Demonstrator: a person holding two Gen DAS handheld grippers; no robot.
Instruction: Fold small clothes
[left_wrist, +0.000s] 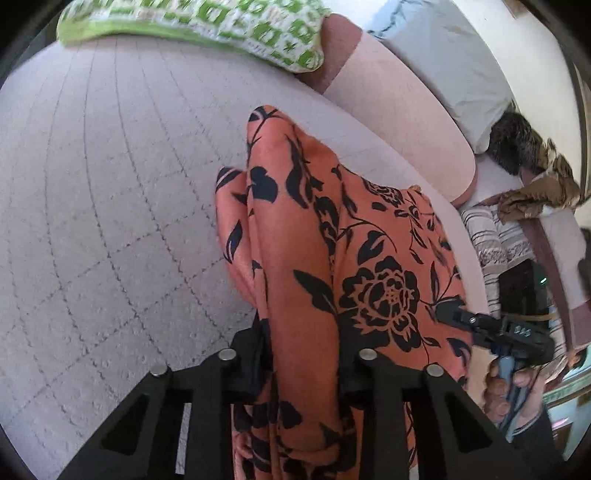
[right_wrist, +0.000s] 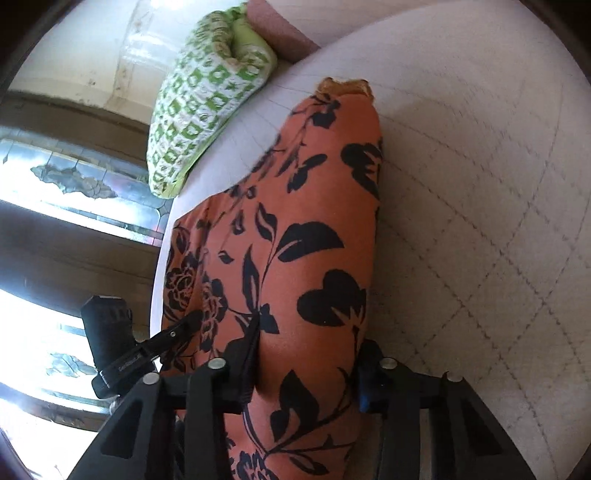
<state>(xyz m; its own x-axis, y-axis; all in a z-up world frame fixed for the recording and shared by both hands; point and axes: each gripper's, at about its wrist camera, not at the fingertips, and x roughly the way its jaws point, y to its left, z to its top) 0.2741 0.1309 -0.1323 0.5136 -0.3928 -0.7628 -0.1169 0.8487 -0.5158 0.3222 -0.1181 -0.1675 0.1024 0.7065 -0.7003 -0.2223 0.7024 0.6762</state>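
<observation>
Quilted pale bedding spreads beneath us, with a green pillow at twelve o'clock. We hold the orange floral garment lifted off the quilt, bunched and draping toward twelve o'clock from both tools. Our left gripper is clenched on one gathered edge; our right gripper is clenched on another, cloth filling the gap between each pair of jaws. We judge the fold barely begun: nothing lies flat or creased yet, and laying out remains.
</observation>
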